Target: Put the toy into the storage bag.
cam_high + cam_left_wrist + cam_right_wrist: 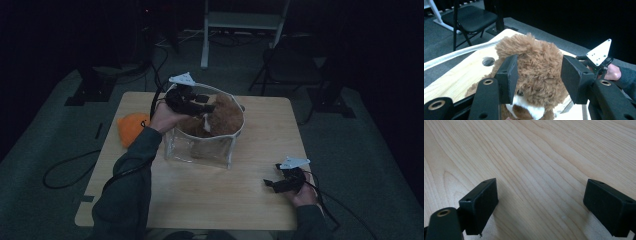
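Teddy bear (536,72), brown and fluffy, sits in the clear bag (200,147) at the high view's centre, its head between the left gripper (537,75) jaws, which clench it. Lower right, the right gripper (540,205) rests wide open over the bare wooden table (536,157). An orange plush (131,127) lies left of the bag.

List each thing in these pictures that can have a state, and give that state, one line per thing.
left gripper: shut on the teddy bear's head
right gripper: open, nothing between its jaws
teddy bear: partly inside the clear bag
clear bag: upright, top open
orange plush toy: lying on the table
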Action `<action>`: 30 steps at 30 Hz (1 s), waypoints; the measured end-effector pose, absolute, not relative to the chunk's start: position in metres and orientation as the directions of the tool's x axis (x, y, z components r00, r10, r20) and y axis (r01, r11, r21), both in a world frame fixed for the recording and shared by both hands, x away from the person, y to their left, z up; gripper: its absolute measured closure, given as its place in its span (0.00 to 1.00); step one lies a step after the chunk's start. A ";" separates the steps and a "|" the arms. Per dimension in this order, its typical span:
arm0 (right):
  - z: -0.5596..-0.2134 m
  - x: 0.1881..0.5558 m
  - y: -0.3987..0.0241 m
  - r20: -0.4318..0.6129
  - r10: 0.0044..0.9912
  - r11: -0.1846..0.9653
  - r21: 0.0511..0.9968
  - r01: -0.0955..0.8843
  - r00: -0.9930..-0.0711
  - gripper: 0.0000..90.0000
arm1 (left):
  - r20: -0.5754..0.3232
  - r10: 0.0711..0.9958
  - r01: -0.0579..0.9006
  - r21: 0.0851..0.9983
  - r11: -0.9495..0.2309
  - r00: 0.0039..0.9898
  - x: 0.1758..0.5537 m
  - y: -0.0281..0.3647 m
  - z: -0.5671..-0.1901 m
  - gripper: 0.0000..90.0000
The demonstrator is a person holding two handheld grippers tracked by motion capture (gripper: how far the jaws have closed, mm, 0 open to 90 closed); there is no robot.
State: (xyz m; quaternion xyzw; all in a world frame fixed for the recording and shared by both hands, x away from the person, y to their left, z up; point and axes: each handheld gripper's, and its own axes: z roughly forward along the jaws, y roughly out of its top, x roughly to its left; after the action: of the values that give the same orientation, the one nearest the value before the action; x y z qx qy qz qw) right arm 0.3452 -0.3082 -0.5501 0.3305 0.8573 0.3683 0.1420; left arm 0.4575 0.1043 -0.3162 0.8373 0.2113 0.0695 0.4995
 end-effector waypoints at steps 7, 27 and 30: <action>-0.550 0.345 -0.308 0.001 0.671 0.509 0.726 0.462 -0.741 0.13 | -0.083 0.437 0.283 0.864 -0.417 0.896 0.455 0.111 -0.315 0.53; -0.550 0.345 -0.308 0.001 0.671 0.509 0.726 0.463 -0.741 0.13 | -0.050 0.488 0.279 0.869 -0.409 0.871 0.448 0.132 -0.312 0.53; -0.550 0.345 -0.308 0.001 0.672 0.509 0.726 0.463 -0.741 0.13 | -0.051 0.494 0.282 0.870 -0.405 0.868 0.447 0.136 -0.312 0.52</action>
State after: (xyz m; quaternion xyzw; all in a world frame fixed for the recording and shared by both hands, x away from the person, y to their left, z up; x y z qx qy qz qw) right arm 0.3451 -0.3081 -0.5501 0.3309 0.8571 0.3686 0.1415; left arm 0.4474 0.1363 -0.3116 0.8313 0.2336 0.1076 0.4928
